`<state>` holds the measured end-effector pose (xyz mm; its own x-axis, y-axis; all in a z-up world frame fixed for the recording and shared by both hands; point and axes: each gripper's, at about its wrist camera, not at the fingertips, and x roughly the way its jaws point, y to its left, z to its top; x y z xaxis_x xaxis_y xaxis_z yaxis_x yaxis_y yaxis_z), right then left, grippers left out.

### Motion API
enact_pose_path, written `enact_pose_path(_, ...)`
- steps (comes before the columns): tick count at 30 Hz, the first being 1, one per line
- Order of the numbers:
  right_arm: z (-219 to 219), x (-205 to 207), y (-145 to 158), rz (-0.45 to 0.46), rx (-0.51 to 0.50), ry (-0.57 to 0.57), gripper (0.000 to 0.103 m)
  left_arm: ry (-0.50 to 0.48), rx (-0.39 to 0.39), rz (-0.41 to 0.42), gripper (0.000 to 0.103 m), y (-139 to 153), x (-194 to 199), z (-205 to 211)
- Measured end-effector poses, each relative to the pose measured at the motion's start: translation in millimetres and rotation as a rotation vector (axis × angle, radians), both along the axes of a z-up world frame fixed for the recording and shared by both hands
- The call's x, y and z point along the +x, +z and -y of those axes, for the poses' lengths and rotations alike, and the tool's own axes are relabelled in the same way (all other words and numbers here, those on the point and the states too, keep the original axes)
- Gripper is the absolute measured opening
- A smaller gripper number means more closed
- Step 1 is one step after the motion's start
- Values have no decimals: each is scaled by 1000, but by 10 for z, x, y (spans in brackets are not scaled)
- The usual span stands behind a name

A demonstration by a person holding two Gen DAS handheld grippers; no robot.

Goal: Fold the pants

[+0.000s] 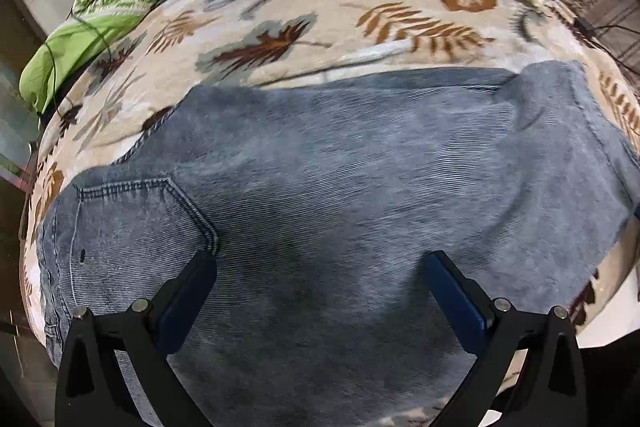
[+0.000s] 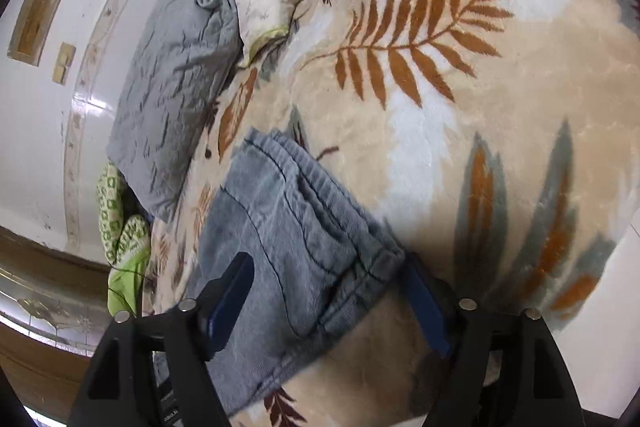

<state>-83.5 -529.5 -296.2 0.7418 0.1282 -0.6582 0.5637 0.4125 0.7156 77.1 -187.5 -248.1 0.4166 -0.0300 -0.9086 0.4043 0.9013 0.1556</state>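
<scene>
The jeans [image 1: 340,179] lie flat on a fuzzy leaf-print blanket [image 1: 320,23] on the bed, near its front edge. They are soft, faded blue, with a stitched pocket. The left gripper [image 1: 320,267] hangs wide open over them, gripping nothing. The right gripper [image 2: 326,279] is open too, around the bunched hem ends, pads not pressing. A wrinkly grey pillow [image 2: 176,79] lies at the far edge. The picture is blurry.

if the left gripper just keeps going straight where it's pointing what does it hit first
Most likely the jeans: the left gripper points down at the denim, jaws open, nothing between them. Beneath the denim lies the leaf-print blanket. How near the fabric is cannot be judged.
</scene>
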Motion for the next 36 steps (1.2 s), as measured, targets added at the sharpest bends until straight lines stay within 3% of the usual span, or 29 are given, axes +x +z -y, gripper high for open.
enact_pose_path(2,-16,47,16,-3,-32,2,77,22,-31,-37,103,-37,49,-56)
enact_pose_path(4,-41,76,53,-19,-76,10,64,34,-45,-50,103,-33,61,-83)
enact_pose_path(5,-42,79,57,-30,-89,4,44,32,-46,-52,103,-29,63,-85)
enact_pose_path(6,-26,71,57,-35,-89,-1,30,30,-48,-53,103,-22,61,-92)
enact_pose_path(8,-5,59,41,-20,-68,-4,30,38,-44,-41,103,-4,63,-134)
enact_pose_path(14,-229,133,404,20,-231,49,27,113,-80,-55,103,61,132,-432)
enact_pose_path(19,-648,307,846,64,-378,158,26,129,-71,-77,103,-3,199,-616)
enact_pose_path(25,-1236,492,1205,110,-457,302,26,177,-134,-71,103,95,215,-883)
enact_pose_path(31,-1905,692,1150,109,-459,462,26,227,-184,-64,103,187,260,-1164)
enact_pose_path(36,-2419,881,830,80,-398,602,26,285,-208,-31,103,308,296,-1432)
